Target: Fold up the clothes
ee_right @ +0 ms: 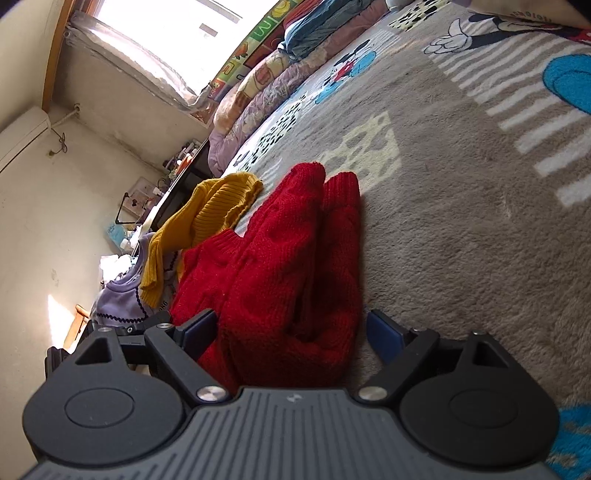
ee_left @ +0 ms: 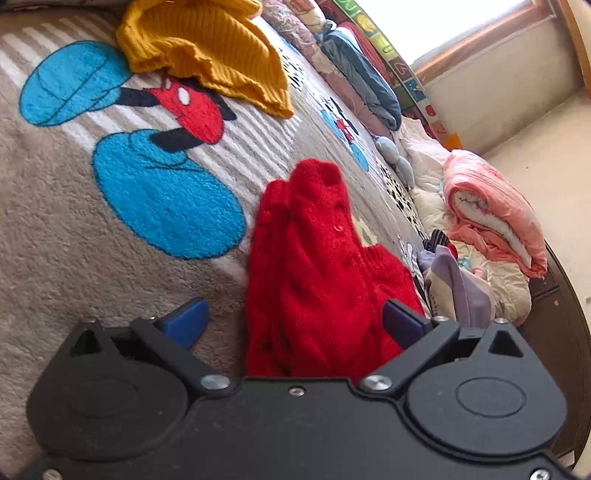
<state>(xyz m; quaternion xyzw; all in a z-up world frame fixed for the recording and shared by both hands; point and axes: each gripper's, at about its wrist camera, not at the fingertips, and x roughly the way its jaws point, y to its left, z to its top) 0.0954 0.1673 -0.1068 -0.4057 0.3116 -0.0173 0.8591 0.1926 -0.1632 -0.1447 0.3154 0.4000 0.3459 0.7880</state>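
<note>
A red knit sweater (ee_left: 314,266) lies bunched on the cartoon-print blanket (ee_left: 74,229), its sleeves stretched away from me. My left gripper (ee_left: 295,321) is open, its blue fingers on either side of the sweater's near edge. In the right wrist view the same red sweater (ee_right: 288,266) lies between the spread blue fingers of my right gripper (ee_right: 291,332), which is open. A yellow knit sweater (ee_left: 207,48) lies crumpled further off; it also shows in the right wrist view (ee_right: 207,218), beside the red one.
A purple garment (ee_right: 122,299) and a pale lilac one (ee_left: 454,284) lie near the bed edge. A rolled pink quilt (ee_left: 491,210), folded blue bedding (ee_left: 365,77) and pillows line the far side. The wall and window (ee_right: 155,29) are beyond.
</note>
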